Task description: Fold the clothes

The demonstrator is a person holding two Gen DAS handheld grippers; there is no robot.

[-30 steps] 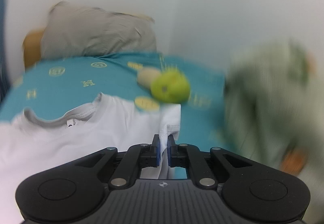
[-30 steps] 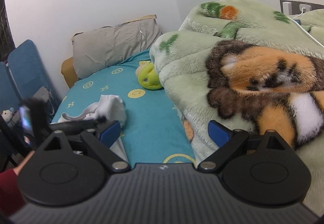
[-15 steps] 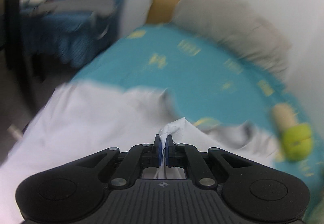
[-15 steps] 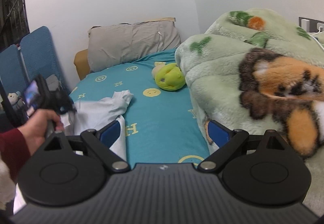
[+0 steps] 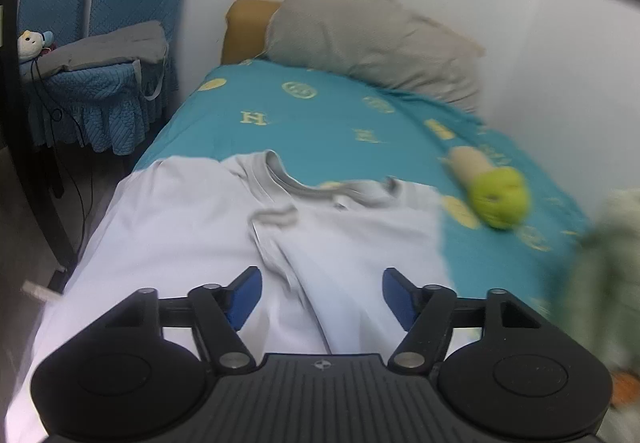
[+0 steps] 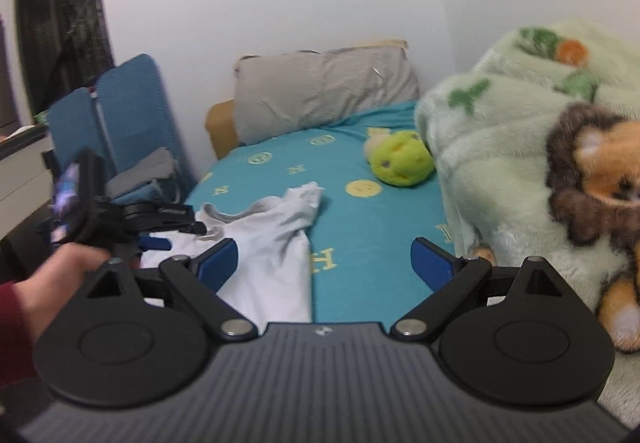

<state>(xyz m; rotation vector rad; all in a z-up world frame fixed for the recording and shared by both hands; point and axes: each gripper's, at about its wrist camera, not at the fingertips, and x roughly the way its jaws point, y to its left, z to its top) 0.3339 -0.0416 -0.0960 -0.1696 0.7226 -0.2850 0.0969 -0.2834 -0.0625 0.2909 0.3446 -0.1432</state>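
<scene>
Now our left tongs (image 5: 322,297) are opening with nothing pinched, the right tongs (image 6: 324,263) are spread empty, the white shirt (image 5: 224,227) lies mid-frame on the bed (image 5: 328,119), so we next pinch a sleeve.

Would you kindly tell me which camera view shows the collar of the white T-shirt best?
The left wrist view: the T-shirt lies spread below it, its collar open and facing the camera. The right wrist view shows the collar from the side, partly hidden by the left gripper.
</scene>
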